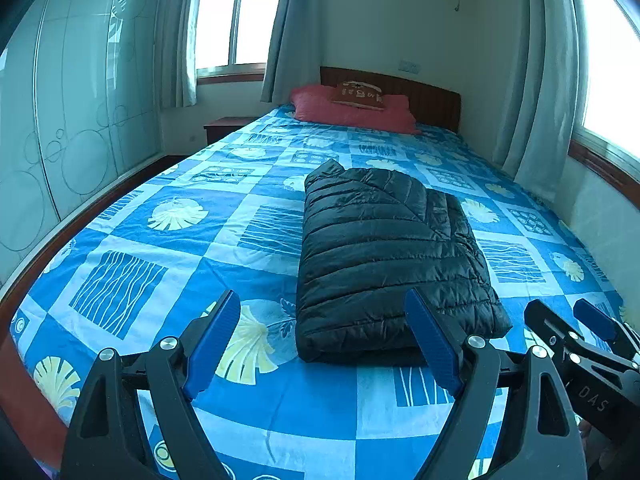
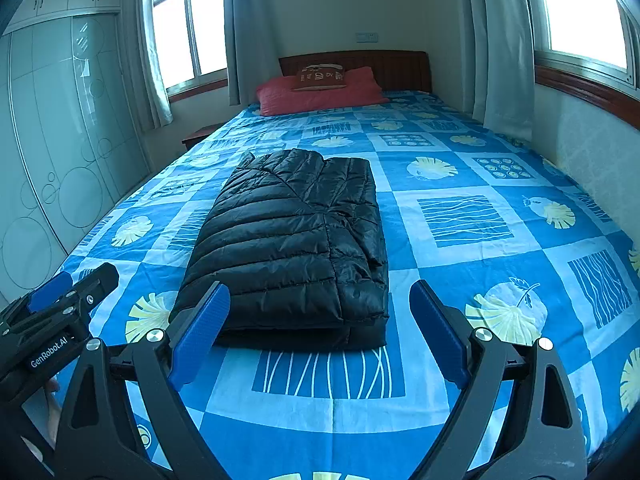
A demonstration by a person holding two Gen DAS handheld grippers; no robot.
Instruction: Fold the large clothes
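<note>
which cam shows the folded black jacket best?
Right wrist: the black jacket lies whole, with only one blue finger over its near corner. Left wrist shows it too, off-centre, with a finger covering more of its near edge.

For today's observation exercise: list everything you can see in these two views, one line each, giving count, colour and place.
puffer jacket: one, black, folded, middle of the bed
bedsheet: one, blue patchwork print, covering the bed
pillow: one, red, at the headboard
small cushion: one, brown, on the pillow
headboard: one, dark wood, far end
wardrobe: one, pale, frosted doors, left wall
curtains: grey, beside the windows
left gripper: one, black with blue pads, open, near the jacket's near edge
right gripper: one, same colours, open, holding nothing
</note>
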